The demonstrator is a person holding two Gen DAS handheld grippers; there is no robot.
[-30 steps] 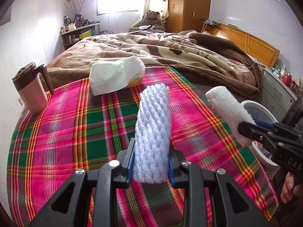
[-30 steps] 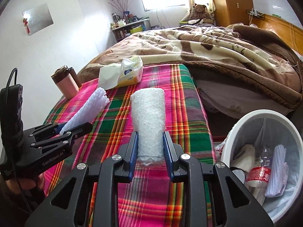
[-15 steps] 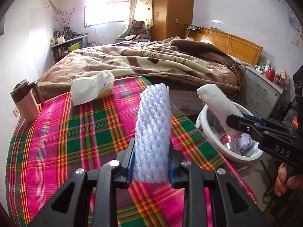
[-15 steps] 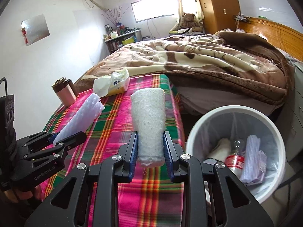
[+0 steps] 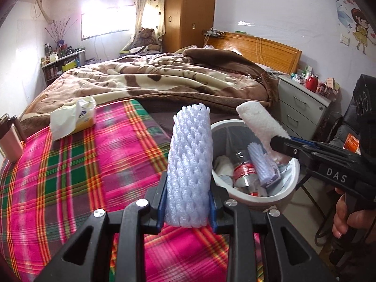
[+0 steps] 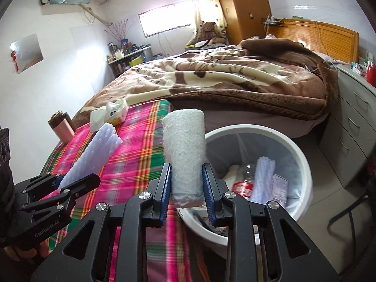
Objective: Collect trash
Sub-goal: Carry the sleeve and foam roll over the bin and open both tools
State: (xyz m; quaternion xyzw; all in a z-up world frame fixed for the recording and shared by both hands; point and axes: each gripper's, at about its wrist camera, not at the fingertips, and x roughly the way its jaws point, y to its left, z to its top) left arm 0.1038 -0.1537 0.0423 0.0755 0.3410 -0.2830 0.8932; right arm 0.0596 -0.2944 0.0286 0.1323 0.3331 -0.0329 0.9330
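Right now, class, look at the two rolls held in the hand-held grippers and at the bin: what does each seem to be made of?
Lavender roll: probably soft foam netting, matte, judging by its diamond mesh.
White roll: seemingly thin foam wrap or bubble sheet, with a pebbled, slightly translucent surface; which one is unclear.
Bin: likely white plastic, with a smooth, slightly glossy rim, lined with a thin translucent bag.

1. Pale lilac foam net sleeve [image 5: 189, 169] is standing upright, clamped at its base, at 9 o'clock of the bin.
2. White fuzzy foam roll [image 6: 184, 157] is standing upright, pinched at its lower end.
3. White round trash bin [image 6: 303, 155] is sitting at 3 o'clock of the roll, holding a bottle [image 6: 243, 184] and another net sleeve [image 6: 263, 178].
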